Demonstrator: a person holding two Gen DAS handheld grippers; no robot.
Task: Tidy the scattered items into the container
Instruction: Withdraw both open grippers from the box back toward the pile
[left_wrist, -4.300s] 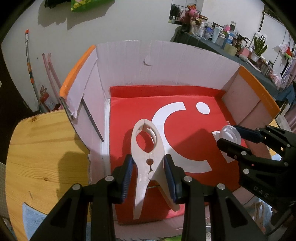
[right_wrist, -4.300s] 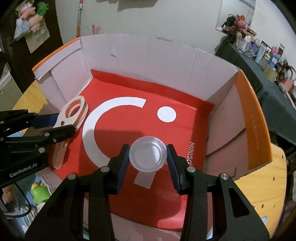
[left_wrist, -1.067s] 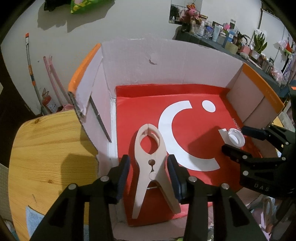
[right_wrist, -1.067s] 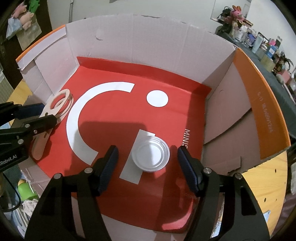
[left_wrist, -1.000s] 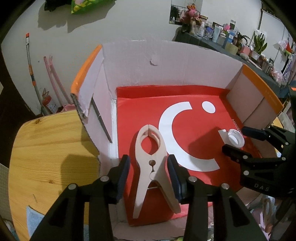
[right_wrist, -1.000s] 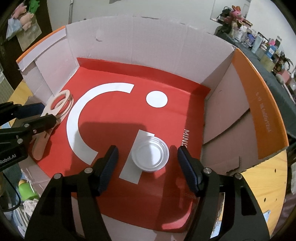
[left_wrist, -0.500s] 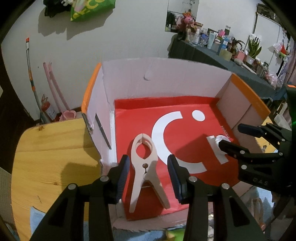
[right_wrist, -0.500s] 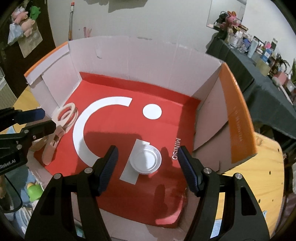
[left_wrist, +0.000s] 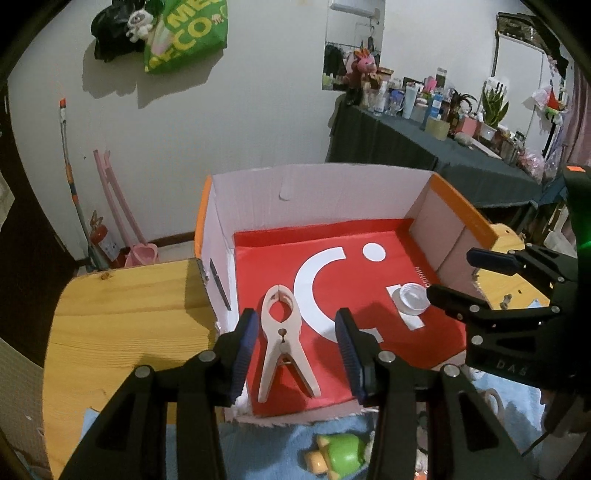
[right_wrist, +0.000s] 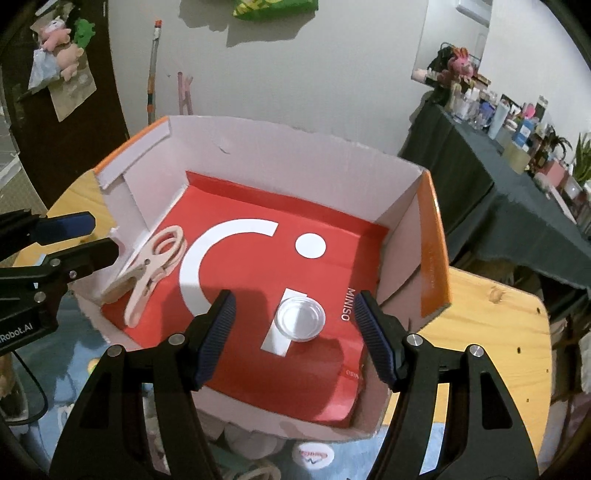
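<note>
A cardboard box (left_wrist: 388, 188) with a red liner stands on the wooden table; it also shows in the right wrist view (right_wrist: 295, 151). A cream plastic clamp (left_wrist: 282, 341) lies on the liner at its left (right_wrist: 147, 267). A small clear round lid (left_wrist: 410, 298) lies at its right (right_wrist: 300, 318). My left gripper (left_wrist: 297, 345) is open and empty, raised above the clamp at the box's near edge. My right gripper (right_wrist: 295, 334) is open and empty, raised above the lid.
A green toy (left_wrist: 341, 458) lies on the blue cloth (left_wrist: 280, 450) in front of the box. A round white item (right_wrist: 312, 458) lies there too. Bare wooden tabletop (left_wrist: 122, 317) lies left of the box. A cluttered dark side table (left_wrist: 424, 144) stands behind.
Both grippers have let go of the clamp and the lid, opened wider, and pulled up and back from the box. The clamp and lid stay on the liner.
</note>
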